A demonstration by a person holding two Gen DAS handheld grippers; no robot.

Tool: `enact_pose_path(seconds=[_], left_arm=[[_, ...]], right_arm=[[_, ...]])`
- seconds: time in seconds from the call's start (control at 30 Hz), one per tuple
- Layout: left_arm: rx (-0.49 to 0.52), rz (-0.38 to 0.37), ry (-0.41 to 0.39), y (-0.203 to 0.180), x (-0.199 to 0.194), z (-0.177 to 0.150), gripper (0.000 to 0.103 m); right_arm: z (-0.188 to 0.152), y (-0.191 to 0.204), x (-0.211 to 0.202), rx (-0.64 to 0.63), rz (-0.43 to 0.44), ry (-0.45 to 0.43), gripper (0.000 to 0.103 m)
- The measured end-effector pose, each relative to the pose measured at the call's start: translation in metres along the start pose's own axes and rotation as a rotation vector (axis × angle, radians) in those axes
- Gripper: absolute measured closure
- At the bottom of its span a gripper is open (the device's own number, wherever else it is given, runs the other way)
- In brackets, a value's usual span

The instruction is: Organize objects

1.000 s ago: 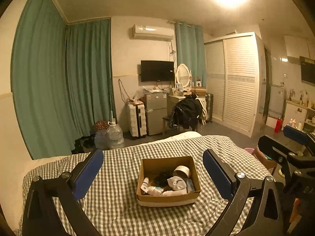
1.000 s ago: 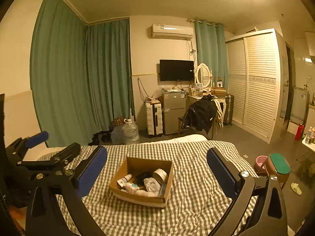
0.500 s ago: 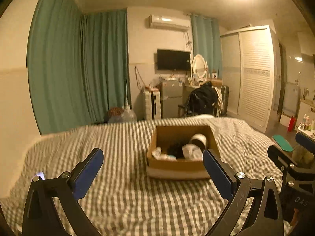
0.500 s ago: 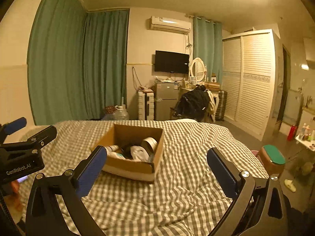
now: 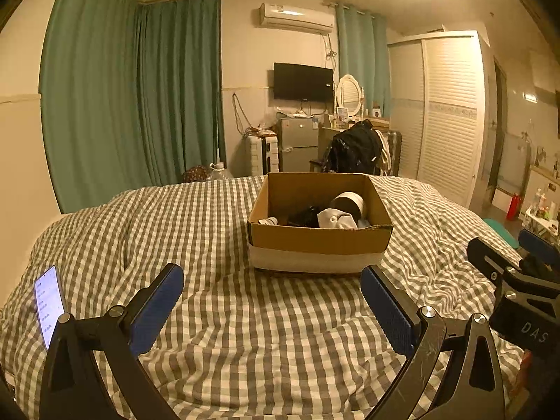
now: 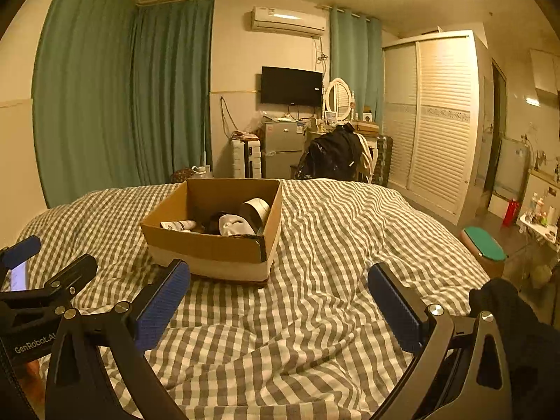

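- Cardboard box (image 5: 319,241), open top, white band round its base, sat upright on the checked bed cover (image 5: 224,301), approx mid-bed, nearer the far edge.
- Inside, right side: dark roll w/ white rim (image 5: 350,202), tilted against the wall.
- Centre: white crumpled cloth (image 5: 336,219) beside a black item (image 5: 303,216).
- Left: small white tube (image 6: 178,225) lying flat.

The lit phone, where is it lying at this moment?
The lit phone lies on the checkered bedcover at the far left of the left wrist view, beside the left gripper, left of the cardboard box.
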State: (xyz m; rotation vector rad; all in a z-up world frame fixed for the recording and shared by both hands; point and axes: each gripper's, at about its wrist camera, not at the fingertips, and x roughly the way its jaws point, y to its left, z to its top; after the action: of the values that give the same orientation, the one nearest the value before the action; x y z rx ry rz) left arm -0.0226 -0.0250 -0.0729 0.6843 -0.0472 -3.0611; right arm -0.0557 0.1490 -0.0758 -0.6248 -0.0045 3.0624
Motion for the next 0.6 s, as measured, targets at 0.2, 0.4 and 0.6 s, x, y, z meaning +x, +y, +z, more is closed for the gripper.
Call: enact_pose_path(seconds=[0.2, 0.4, 0.6], left_arm=[[-0.014, 0.009, 0.003, 0.0033, -0.0026, 0.0004, 0.000], [-0.012, 0.015, -0.005, 0.0018, -0.0047, 0.0013, 0.000], [-0.012, 0.017, -0.003, 0.0018, -0.0049, 0.0006, 0.000]], right_arm=[[-0.0016, -0.0082, -0.0026, 0.034, -0.005, 0.001, 0.001], [-0.0018, -0.0071, -0.0026, 0.028, -0.006, -0.002, 0.001], [-0.0020, -0.0039, -0.0020, 0.018, -0.007, -0.003, 0.001]])
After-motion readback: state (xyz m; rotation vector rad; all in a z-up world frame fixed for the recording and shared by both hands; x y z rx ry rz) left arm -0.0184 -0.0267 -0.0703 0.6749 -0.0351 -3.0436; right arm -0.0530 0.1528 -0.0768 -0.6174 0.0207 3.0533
